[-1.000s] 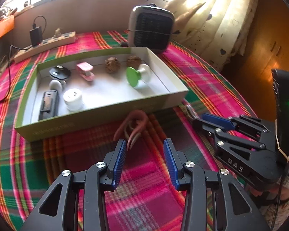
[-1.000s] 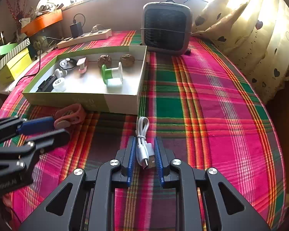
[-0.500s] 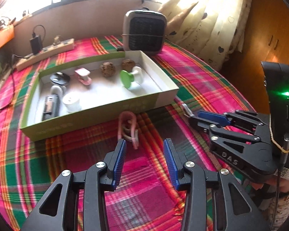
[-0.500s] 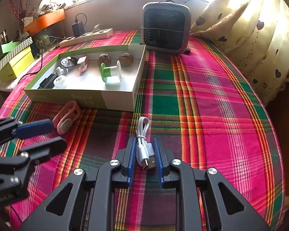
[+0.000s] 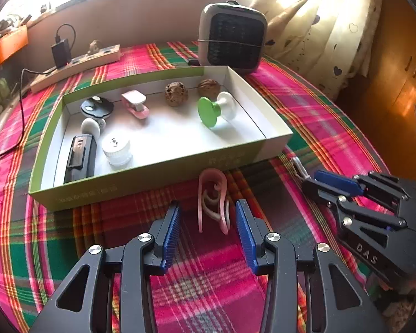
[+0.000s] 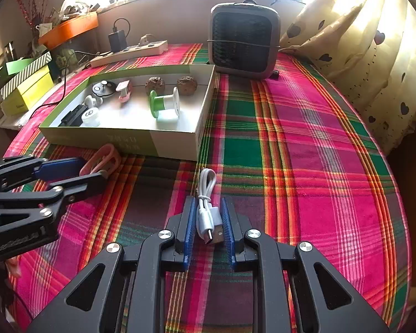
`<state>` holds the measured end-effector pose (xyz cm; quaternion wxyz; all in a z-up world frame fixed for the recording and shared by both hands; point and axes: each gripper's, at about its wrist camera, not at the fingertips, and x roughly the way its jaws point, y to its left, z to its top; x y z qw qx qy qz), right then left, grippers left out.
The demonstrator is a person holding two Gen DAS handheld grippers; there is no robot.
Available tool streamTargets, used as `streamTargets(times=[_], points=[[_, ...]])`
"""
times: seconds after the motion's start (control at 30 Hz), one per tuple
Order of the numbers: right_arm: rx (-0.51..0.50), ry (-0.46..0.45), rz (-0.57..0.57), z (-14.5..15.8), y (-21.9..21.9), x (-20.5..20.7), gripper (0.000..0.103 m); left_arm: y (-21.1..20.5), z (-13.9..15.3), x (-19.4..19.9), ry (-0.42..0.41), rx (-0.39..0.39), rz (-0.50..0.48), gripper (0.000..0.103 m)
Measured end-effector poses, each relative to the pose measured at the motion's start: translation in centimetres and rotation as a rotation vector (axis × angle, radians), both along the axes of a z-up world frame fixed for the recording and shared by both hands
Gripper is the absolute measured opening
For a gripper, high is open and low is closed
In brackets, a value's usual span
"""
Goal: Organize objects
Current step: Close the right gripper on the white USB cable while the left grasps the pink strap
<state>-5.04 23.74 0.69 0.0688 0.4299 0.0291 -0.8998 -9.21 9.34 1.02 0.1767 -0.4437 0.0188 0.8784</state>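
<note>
Two items left outside the box (image 5: pixel 158 166): pink clip (image 5: pixel 212 202) at its front wall, white cable (image 6: pixel 208 211) toward the worktop's near edge. Left gripper (image 5: pixel 208 233) jaws open around the clip, so close squarely. Right gripper (image 6: pixel 206 230) jaws already clamp the cable; lift clear over the wall.

I see my left gripper (image 5: pixel 208 230) and right gripper (image 6: pixel 207 223) are black skeleton frames with silver screws and blue ribbed pads (image 5: pixel 170 236); one carries white letters "DAS".
</note>
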Motion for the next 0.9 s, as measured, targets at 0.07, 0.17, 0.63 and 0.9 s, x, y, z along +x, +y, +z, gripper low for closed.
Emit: streamTargets(times=[0.07,0.17,0.63,0.9], points=[[-0.001,0.0,0.0,-0.02,-0.01,-0.06,0.02,0.08,-0.07,-0.22,-0.006,0.008,-0.005,0.039],[0.004,0.0,0.001,-0.04,-0.06,-0.13,0.02,0.25,-0.07,-0.36,0.001,-0.002,-0.013,0.039],[0.016,0.001,0.006,-0.04,-0.4,-0.6,0.02,0.29,-0.11,-0.75,0.017,0.014,-0.011,0.038],[0.017,0.001,0.005,-0.04,-0.4,-0.65,0.02,0.42,-0.13,-0.67,0.036,-0.025,-0.003,0.03]])
